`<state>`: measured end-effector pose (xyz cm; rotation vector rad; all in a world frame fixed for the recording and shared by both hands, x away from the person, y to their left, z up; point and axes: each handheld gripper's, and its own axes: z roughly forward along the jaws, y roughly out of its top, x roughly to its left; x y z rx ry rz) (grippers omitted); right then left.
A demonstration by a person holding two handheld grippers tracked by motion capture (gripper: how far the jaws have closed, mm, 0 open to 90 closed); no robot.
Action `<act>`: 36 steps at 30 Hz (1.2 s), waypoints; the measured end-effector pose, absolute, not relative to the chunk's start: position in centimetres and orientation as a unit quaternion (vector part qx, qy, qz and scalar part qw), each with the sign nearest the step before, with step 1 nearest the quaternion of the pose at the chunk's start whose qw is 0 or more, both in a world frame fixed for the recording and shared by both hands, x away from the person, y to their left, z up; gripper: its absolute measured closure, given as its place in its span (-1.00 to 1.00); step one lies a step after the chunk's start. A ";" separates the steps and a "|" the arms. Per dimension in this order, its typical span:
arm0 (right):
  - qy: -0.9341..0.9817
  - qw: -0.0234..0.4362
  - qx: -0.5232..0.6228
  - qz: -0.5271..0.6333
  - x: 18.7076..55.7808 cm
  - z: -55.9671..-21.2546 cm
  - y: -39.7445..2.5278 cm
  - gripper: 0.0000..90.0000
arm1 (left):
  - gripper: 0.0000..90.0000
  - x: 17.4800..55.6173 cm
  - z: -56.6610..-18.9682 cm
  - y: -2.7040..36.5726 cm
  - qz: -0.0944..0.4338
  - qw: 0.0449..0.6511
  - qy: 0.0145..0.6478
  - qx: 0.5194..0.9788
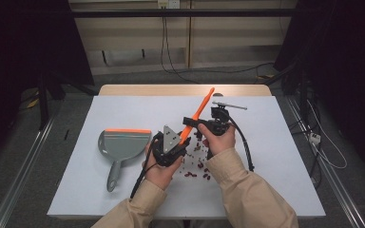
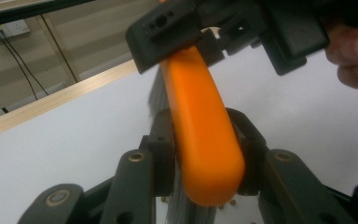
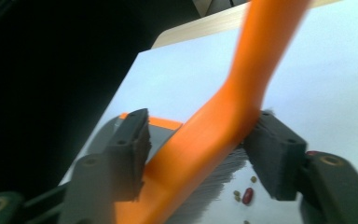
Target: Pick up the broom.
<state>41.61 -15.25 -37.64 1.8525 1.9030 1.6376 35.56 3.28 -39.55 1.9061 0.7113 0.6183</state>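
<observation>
At the left of the high view the grey dustpan (image 1: pixel 122 145) with its orange lip lies flat on the white table cover (image 1: pixel 275 142), its handle pointing toward the lower left, well apart from my hands. Just right of it, at centre frame, my left gripper (image 1: pixel 171 148) sits low over the cover. In the left gripper view its jaws are closed in on the rounded end of the orange brush (image 2: pixel 204 140), touching it on both sides, with the grey bristles showing below.

Further right in the high view my right gripper (image 1: pixel 197 124) meets the same brush (image 1: pixel 196 116), whose handle slants up toward the upper right of the frame. In the right gripper view the right-hand jaw touches the brush (image 3: pixel 223 121) at its bend, while the left-hand one stands a little off it, so I cannot tell whether this gripper has a firm hold. Dark red beans (image 1: pixel 197 166) are scattered on the cover below and between my hands, and a few lie under the bristles in the right gripper view.
</observation>
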 end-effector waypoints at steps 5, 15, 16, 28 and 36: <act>0.590 -0.012 0.614 0.524 41.9 -37.4 -15.9 0.16 | 0.46 35.3 -39.7 2.8 0.272 0.471 0.277 0.792; 0.585 -0.006 0.620 0.523 42.0 -37.1 -15.7 0.15 | 0.46 35.1 -39.3 2.6 0.285 0.474 0.268 0.789; 0.586 -0.006 0.620 0.521 42.0 -37.2 -15.7 0.13 | 0.46 35.1 -39.3 2.5 0.286 0.474 0.267 0.789; 0.566 -0.043 0.638 0.520 42.5 -36.7 -16.3 0.40 | 0.25 34.5 -39.7 1.3 0.308 0.461 0.235 0.798; 0.571 -0.057 0.606 0.550 42.3 -35.8 -17.1 0.56 | -0.07 35.0 -40.1 1.5 0.289 0.480 0.244 0.791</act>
